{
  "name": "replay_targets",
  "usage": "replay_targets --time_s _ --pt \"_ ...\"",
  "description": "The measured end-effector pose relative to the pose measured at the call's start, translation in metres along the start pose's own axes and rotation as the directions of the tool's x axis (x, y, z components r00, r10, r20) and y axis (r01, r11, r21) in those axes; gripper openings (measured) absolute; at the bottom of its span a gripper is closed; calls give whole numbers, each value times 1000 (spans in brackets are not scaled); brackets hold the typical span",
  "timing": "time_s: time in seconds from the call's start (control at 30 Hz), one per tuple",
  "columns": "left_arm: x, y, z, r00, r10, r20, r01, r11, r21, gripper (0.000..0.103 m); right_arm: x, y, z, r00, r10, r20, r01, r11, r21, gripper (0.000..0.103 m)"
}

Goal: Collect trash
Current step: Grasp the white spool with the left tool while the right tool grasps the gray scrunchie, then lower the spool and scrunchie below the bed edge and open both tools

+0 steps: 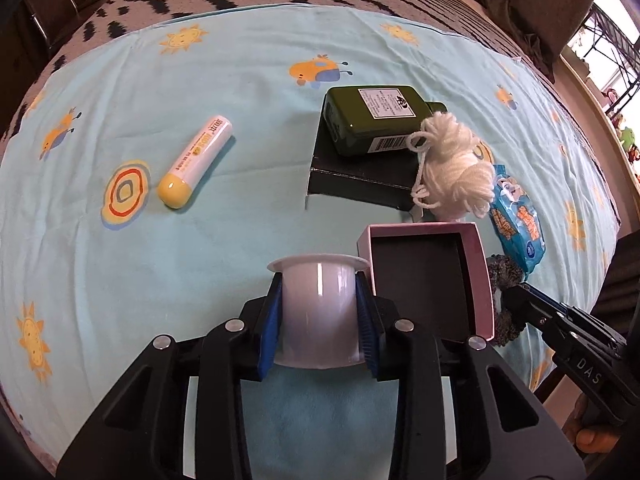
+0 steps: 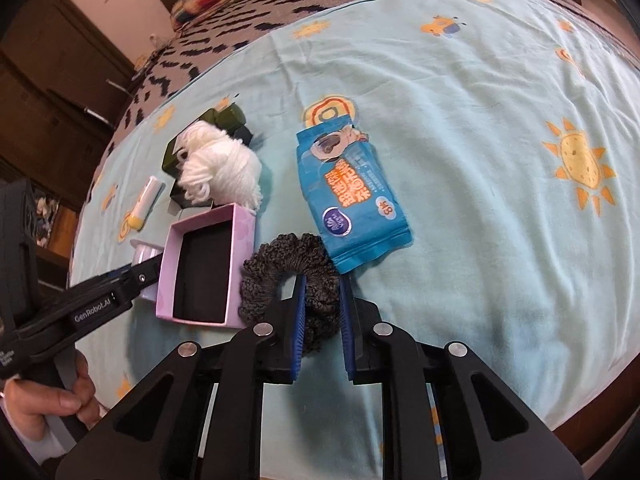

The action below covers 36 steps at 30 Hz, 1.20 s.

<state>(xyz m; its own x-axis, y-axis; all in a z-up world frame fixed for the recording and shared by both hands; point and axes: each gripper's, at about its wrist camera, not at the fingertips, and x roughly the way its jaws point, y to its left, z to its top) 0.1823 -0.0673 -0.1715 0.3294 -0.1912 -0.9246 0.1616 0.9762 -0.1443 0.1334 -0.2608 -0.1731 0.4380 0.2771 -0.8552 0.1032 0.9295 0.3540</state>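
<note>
- Left claw (image 1: 319,312) pinches a small white plastic cup (image 1: 318,312) lying on its side, just left of the pink box (image 1: 478,276) on the bed.
- Right claw (image 2: 323,322) clamps the near side of a dark grey scrunchie (image 2: 288,268), right beside the box.
- Blue wipes pack (image 2: 350,196) touches the scrunchie's far edge.
- White yarn ball (image 1: 456,168) sits behind the box, against a green bottle (image 1: 376,124).
- Yellow-capped tube (image 1: 196,160) lies well left, on the blue sheet (image 1: 120,280).

Glossy white plastic cup (image 1: 318,312), glossy green plastic bottle (image 1: 372,124), fluffy white yarn (image 1: 456,160), rough knitted grey scrunchie (image 2: 288,268), shiny blue wipes pack (image 2: 352,196), soft matt cloth sheet (image 2: 480,160).
</note>
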Motion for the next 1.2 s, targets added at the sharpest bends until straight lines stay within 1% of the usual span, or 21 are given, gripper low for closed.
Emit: replay_targets --time_s 0.2,0.37,0.57,0.7,1.0,1.13,1.2 --pt "-17 7 -16 1000 15 1 -15 1000 9 32 -7 -4 -14 1000 0 -20 1 999 49 15" --pt "-33 10 -44 1000 10 9 -10 1000 9 32 -21 4 -33 999 -40 -14 40 999 -5 14" --pt "-58 5 -83 999 -31 20 32 999 -11 32 -40 4 -65 999 -51 -1 51 999 6 13" --pt "-72 0 -110 998 -59 15 60 998 -19 32 -52 4 -86 998 -59 -13 60 998 19 13" --pt "-78 -10 -167 995 -87 -39 86 996 -15 32 -73 -2 -141 996 -73 -47 74 997 33 13" --pt "-74 -13 -191 992 -98 -81 98 995 -10 32 -73 -5 -160 993 -82 -79 85 996 34 13" --pt "-68 -16 -199 990 -104 -97 105 994 4 32 -68 -8 -170 991 -88 -104 91 995 32 13"
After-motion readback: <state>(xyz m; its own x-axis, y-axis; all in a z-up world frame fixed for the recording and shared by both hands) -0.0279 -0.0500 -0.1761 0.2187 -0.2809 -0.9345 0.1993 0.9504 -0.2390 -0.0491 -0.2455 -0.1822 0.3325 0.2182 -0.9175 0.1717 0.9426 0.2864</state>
